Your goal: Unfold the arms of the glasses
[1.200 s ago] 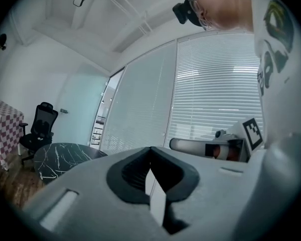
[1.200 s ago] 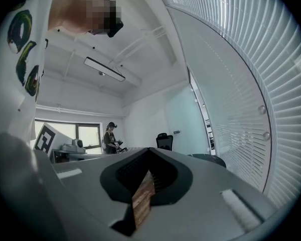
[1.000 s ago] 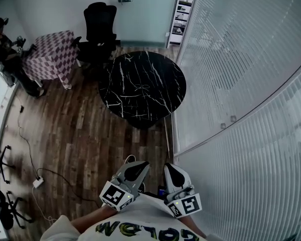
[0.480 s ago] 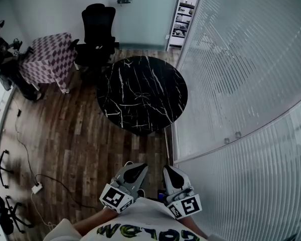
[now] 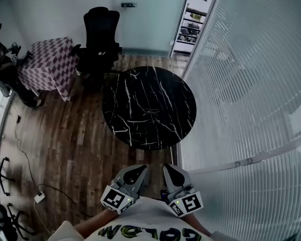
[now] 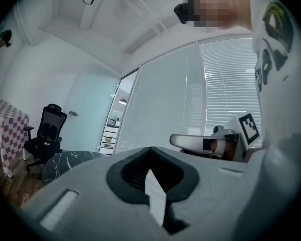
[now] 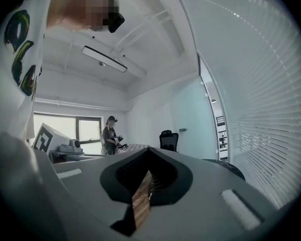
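The step in hand looks like the approach: no work on the glasses has begun. The left hand-held gripper [image 5: 139, 169] and the right hand-held gripper [image 5: 170, 168] hang side by side at 6 o'clock in the head view, close to the person's chest and well apart from the round black tabletop [image 5: 135, 92] at 12 o'clock from them. Each gripper view shows its own jaws pressed together with nothing between them.

A faint, thin outline near the middle of the tabletop is probably the glasses [image 5: 151, 112]. It blends with the white marble veins, so this is a guess, and whether the arms are folded cannot be told.

The next move calls for bringing both grippers over the tabletop, parting the jaws, steadying the frame with one and catching an arm with the other.

Neither gripper view shows the glasses: the left one catches only a dark edge of the tabletop at 9 o'clock, the right one a sliver at 3 o'clock. The person's arms are cut off at the bottom of the head view.
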A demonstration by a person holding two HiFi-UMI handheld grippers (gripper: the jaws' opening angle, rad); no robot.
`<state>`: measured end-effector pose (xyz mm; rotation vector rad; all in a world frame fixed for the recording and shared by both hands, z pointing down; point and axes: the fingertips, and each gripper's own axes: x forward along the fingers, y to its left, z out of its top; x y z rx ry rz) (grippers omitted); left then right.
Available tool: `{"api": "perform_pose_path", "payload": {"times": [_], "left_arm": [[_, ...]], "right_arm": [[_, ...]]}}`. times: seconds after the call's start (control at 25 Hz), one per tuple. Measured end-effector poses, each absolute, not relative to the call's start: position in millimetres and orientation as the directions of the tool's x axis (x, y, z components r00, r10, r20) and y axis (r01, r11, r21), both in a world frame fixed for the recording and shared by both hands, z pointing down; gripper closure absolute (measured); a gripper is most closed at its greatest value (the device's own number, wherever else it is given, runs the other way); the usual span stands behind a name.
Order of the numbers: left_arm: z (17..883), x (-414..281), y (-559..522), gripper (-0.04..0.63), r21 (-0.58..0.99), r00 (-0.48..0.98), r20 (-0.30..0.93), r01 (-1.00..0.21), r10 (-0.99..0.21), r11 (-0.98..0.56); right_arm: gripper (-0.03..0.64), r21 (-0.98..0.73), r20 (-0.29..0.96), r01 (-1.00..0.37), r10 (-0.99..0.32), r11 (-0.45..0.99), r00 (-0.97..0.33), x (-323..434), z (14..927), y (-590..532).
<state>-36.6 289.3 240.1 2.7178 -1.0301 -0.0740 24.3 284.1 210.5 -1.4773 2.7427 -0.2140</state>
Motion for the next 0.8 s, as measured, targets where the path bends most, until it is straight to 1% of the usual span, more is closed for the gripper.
{"api": "perform_pose_path", "payload": {"times": [0.24, 0.4, 0.6, 0.8], "left_arm": [[240, -67, 240, 0.592, 0.223, 0.764, 0.025, -0.633, -0.645, -0.741], [247, -79, 212, 0.592, 0.234, 0.761, 0.032, -0.637, -0.648, -0.735], [252, -73, 191, 0.592, 0.246, 0.772, 0.043, -0.623, -0.634, -0.742], [254, -54, 168, 0.592, 0.255, 0.781, 0.043, -0.612, -0.623, -0.749]], "right_arm": [[0.616, -0.106, 0.072, -0.82, -0.819, 0.562, -0.57, -15, 216, 234], [0.616, -0.108, 0.072, -0.822, -0.821, 0.559, -0.567, -24, 219, 211], [0.616, -0.117, 0.094, -0.827, -0.823, 0.55, -0.561, -22, 227, 190], [0.616, -0.111, 0.082, -0.835, -0.833, 0.539, -0.548, -6, 223, 167]]}}
